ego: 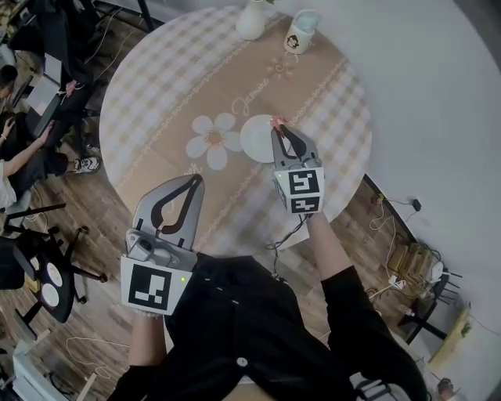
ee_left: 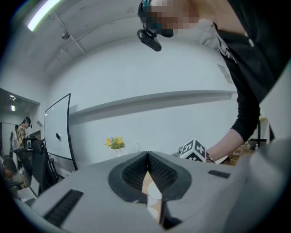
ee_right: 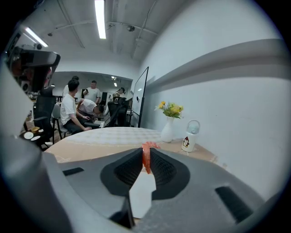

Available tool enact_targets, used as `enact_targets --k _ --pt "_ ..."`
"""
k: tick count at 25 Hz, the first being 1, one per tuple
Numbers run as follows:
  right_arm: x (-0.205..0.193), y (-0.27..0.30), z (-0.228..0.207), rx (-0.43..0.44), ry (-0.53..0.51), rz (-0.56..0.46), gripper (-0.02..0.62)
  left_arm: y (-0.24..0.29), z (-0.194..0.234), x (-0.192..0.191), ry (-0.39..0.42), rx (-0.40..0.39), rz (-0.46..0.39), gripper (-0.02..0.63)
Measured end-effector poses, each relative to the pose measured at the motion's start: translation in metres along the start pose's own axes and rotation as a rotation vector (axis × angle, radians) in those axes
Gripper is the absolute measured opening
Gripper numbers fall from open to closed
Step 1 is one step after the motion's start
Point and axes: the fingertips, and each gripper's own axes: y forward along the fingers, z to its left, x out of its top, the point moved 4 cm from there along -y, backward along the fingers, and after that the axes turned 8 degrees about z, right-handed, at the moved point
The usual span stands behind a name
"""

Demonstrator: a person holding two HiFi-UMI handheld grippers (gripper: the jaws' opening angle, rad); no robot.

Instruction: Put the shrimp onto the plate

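Right tongs pinching shrimp (at tips), over plate

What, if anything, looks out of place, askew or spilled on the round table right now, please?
Nothing stands out. The white vase and the small white cartoon-printed jar stand upright at the far edge, the checked tablecloth lies flat, and the right gripper holds the orange-red shrimp over the round white plate.

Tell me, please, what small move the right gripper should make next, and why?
Probably lower the right gripper a little and open it, since it pinches the orange-red shrimp at its tips, with the small round white plate just beneath.
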Motion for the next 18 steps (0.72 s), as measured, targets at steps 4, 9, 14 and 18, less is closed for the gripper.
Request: enact_targets --k 4,9,14,18 --pt "-0.012 0.021 0.000 0.032 0.022 0.047 0.040 0.002 0.003 -0.002 -0.006 0.005 0.005 0.002" --pt "-0.028 0.041 0.000 0.059 0.016 0.105 0.040 0.006 0.006 -0.006 0.000 0.004 0.016 0.002" --pt "-0.047 0.059 0.009 0.100 -0.034 0.180 0.040 0.008 0.008 -0.010 -0.014 0.005 0.025 0.002" --pt "-0.066 0.071 0.014 0.136 -0.051 0.250 0.040 0.010 0.008 -0.010 -0.011 0.008 0.027 0.002"
